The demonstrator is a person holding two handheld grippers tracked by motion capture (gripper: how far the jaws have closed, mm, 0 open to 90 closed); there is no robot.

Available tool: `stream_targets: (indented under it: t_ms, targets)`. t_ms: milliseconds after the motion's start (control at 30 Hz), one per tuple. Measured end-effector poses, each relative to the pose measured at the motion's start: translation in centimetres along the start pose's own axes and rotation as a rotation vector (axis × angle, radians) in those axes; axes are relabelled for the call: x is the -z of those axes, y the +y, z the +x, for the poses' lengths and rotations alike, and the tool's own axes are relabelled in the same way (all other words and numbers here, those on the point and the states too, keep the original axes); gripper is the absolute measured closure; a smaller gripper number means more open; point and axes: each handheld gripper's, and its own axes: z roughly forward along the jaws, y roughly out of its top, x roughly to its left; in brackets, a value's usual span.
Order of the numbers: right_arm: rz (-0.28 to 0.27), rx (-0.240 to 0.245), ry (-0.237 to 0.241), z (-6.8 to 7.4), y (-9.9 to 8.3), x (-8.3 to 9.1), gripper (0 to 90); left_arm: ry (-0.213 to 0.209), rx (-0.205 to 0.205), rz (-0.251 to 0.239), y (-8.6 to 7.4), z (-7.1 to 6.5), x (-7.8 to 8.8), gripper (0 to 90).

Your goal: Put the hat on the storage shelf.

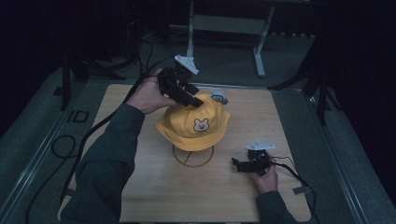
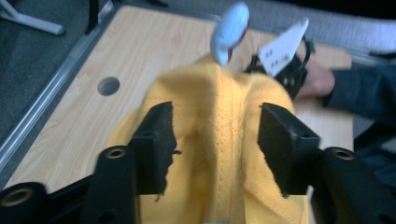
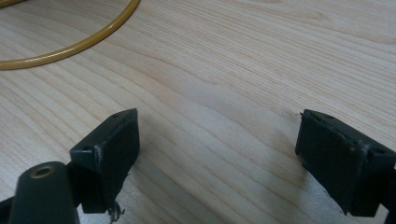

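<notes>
A: where's the hat rn?

B: yellow bucket hat [image 1: 194, 122] sits mid-frame on its wire stand [image 1: 193, 157]. My left gripper [image 1: 193, 99] straddles the crown, jaws wide, gripping nothing. Right gripper [image 1: 236, 164] lower right, wide open, empty.

one yellow hat [image 1: 194, 122] on one wire ring stand [image 1: 193, 156], centre of table. two grippers: left gripper [image 1: 192, 99] far left, right gripper [image 1: 239, 164] near right. one grey object [image 1: 219, 97] far, behind hat. one wooden table [image 1: 154, 186]. one round hole [image 2: 108, 86] in tabletop.
</notes>
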Motion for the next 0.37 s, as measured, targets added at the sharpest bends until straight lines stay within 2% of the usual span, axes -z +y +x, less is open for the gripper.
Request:
stream_targets:
  t_ms: [133, 200, 267, 300, 333, 367]
  targets:
    - [0.000, 0.000, 0.000, 0.0, 0.0, 0.0, 13.5, 0.025, 0.034, -0.079, -0.6, 0.2, 1.6, 39.9]
    - [0.001, -0.001, 0.000, 0.0, 0.0, 0.0, 13.5, 0.024, 0.055, -0.118, -1.4, 0.5, 2.6, 38.3]
    - [0.000, -0.001, 0.000, 0.0, 0.0, 0.0, 13.5, 0.032, 0.094, -0.163, -2.3, 1.0, 3.7, 38.0]
    - [0.000, -0.001, 0.000, 0.0, 0.0, 0.0, 13.5, 0.032, 0.094, -0.163, -2.3, 1.0, 3.7, 38.0]
    - [0.000, 0.000, 0.000, 0.0, 0.0, 0.0, 13.5, 0.051, 0.132, -0.196, -3.4, 1.6, 4.8, 38.0]
    - [0.000, 0.000, 0.000, 0.0, 0.0, 0.0, 13.5, 0.051, 0.132, -0.196, -3.4, 1.6, 4.8, 38.4]
